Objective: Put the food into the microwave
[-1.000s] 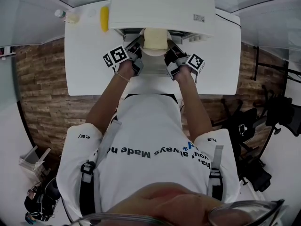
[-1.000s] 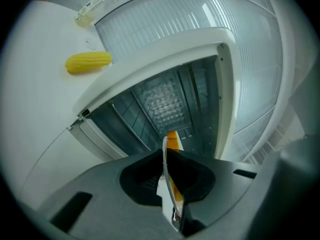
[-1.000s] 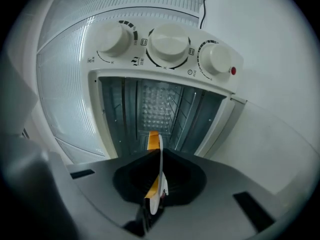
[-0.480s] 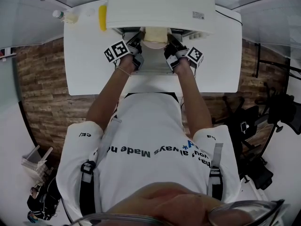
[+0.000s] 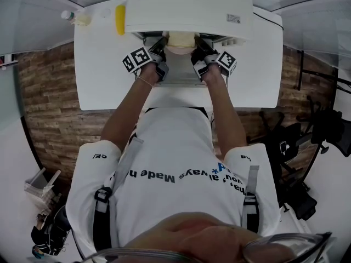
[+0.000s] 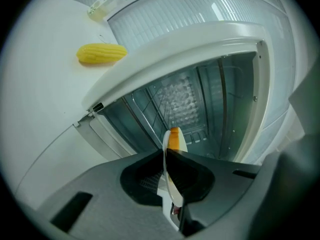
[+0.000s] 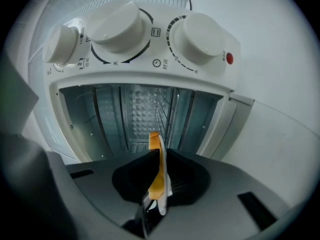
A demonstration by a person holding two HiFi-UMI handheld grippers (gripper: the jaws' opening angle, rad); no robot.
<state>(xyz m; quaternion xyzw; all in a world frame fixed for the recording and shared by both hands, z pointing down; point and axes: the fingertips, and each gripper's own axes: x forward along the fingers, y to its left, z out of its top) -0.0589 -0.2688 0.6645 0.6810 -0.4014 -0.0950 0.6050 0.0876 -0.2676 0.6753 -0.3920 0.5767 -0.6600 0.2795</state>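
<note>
White tabletop [image 5: 98, 70] holds microwave [image 5: 186, 7], mouth open. Left claw [image 6: 168, 156] shut tight on plate [image 5: 179, 49] rim, left side. Right claw [image 7: 159, 160] pinches rim, right side. Plate with food [image 5: 181, 38] between claws, at microwave mouth. Corn [image 5: 120, 19] beside microwave.

white microwave [image 5: 186, 7], white table [image 5: 98, 70], yellow corn [image 6: 101, 54], brown plank floor [image 5: 49, 103].

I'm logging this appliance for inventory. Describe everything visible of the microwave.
The microwave is a white box on the white table, standing open. Its panel carries three round white knobs and a red lamp. Inside, the metallic cavity shows side rails and a dimpled back wall. The plate, clamped by the left gripper and right gripper, sits at its mouth.
</note>
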